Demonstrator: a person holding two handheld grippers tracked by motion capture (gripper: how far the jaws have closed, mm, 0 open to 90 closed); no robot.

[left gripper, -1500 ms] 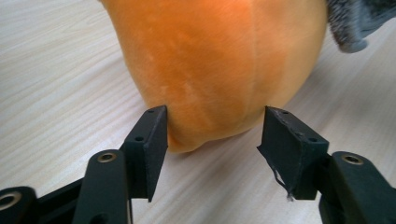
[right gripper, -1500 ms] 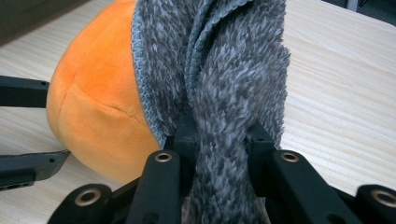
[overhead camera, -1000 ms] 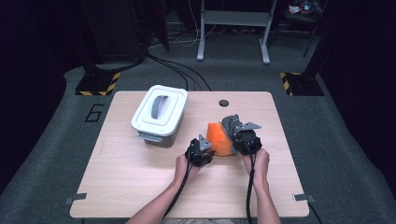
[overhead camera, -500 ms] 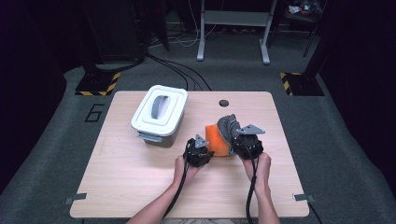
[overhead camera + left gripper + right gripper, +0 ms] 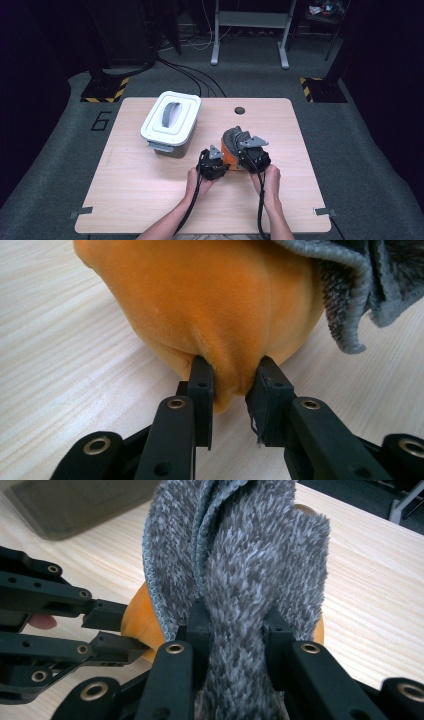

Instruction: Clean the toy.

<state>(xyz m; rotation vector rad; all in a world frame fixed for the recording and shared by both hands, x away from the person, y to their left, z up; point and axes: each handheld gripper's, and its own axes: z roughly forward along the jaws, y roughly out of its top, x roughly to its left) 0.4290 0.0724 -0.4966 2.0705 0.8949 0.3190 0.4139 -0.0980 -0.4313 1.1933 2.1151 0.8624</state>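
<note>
The left gripper [image 5: 227, 377] has pinched a fold of the orange plush thing [image 5: 210, 295] between its two black jaws; the jaws have just been closing, and the soft cloth now bulges out between them. The right gripper [image 5: 235, 620] is clamped tight on a thick fold of the grey fuzzy cloth [image 5: 250, 555], which stands up from its jaws and drapes over the top of the orange plush thing.

In the high view the two grippers sit side by side, the left gripper [image 5: 214, 161] touching the orange plush thing [image 5: 229, 156] on its left and the right gripper [image 5: 252, 152] over its right side, with the grey fuzzy cloth [image 5: 234, 135] heaped on its far part. A hand is behind each gripper, the left hand [image 5: 195, 180] and the right hand [image 5: 270, 180], nearer the person than the orange plush thing. In the right gripper view the left gripper [image 5: 107, 630] comes in from the left with its tips on the orange.

The orange plush thing rests on the wooden table [image 5: 140, 200]. Left of it and a little farther from the person, apart from it, stands a box [image 5: 170, 140] with a white lid [image 5: 162, 131] shut on it; a grey handle [image 5: 171, 114] lies flat in the lid. What is in the box cannot be seen. Beyond the orange plush thing, near the table's far edge, is a small round hole [image 5: 239, 110].
</note>
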